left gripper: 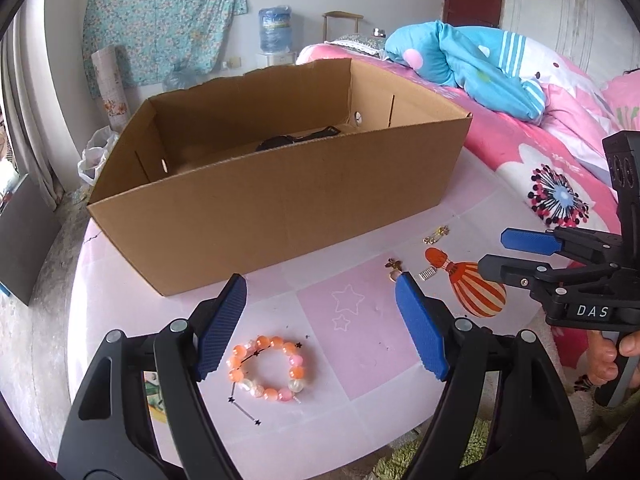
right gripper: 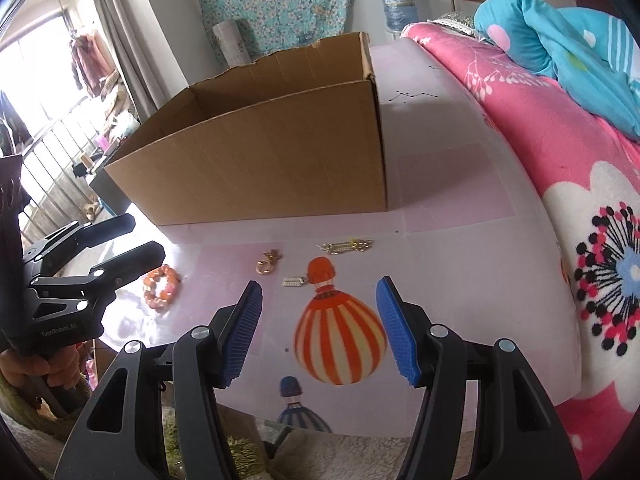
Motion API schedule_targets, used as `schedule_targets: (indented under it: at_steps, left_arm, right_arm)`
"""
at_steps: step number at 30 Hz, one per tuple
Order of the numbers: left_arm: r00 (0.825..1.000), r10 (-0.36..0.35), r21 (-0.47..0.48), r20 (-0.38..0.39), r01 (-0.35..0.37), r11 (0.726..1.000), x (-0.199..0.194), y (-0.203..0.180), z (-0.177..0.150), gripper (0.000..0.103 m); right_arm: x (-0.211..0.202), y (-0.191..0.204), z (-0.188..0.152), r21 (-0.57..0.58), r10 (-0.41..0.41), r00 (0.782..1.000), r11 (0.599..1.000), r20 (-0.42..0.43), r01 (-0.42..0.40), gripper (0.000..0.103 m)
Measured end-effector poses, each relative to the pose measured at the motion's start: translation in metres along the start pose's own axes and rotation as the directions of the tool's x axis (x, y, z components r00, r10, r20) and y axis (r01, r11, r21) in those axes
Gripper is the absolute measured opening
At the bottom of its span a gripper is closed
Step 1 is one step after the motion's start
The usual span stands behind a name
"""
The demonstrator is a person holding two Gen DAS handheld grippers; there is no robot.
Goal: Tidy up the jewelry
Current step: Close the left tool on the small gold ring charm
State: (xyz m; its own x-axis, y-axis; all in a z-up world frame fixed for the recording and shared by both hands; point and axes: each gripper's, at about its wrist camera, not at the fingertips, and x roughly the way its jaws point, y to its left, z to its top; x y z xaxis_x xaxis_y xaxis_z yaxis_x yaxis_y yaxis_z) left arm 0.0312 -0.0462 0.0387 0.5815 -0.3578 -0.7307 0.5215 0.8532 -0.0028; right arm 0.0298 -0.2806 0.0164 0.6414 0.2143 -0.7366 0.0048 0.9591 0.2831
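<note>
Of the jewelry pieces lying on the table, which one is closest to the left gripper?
The orange bead bracelet: it lies just in front of the open left gripper, while the small gold pieces lie farther right, near the balloon print.

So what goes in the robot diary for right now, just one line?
left gripper: open, over bead bracelet | right gripper: open, empty | cardboard box: open | small gold pieces: on table

A floral cloth hangs on the white wall beside a water jug; pink bedding (blue quilt atop) right; bright window left.
</note>
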Motion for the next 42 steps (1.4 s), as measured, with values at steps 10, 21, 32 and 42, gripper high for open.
schedule_targets:
  at_steps: [10, 21, 32, 42]
  left_arm:
    - [0.997, -0.066, 0.090, -0.027, 0.068, 0.994, 0.026, -0.022, 0.007, 0.062]
    - [0.983, -0.154, 0.179, -0.105, 0.171, 0.969, 0.059, -0.051, 0.006, 0.029]
    - [0.981, -0.133, 0.215, -0.142, 0.162, 0.963, 0.073, -0.055, 0.003, 0.022]
    - [0.982, -0.136, 0.218, -0.128, 0.161, 0.962, 0.074, -0.054, 0.003, 0.011]
  right_arm:
    - [0.012, -0.006, 0.002, -0.031, 0.014, 1.000, 0.999, 0.001, -0.014, 0.058]
    - [0.021, -0.001, 0.000, -0.062, 0.003, 1.000, 0.998, -0.013, -0.004, 0.057]
    - [0.029, -0.001, 0.002, -0.053, -0.012, 0.999, 0.999, -0.035, 0.010, 0.055]
    - [0.029, 0.000, 0.002, -0.055, -0.019, 0.999, 0.998, -0.039, 0.017, 0.055]
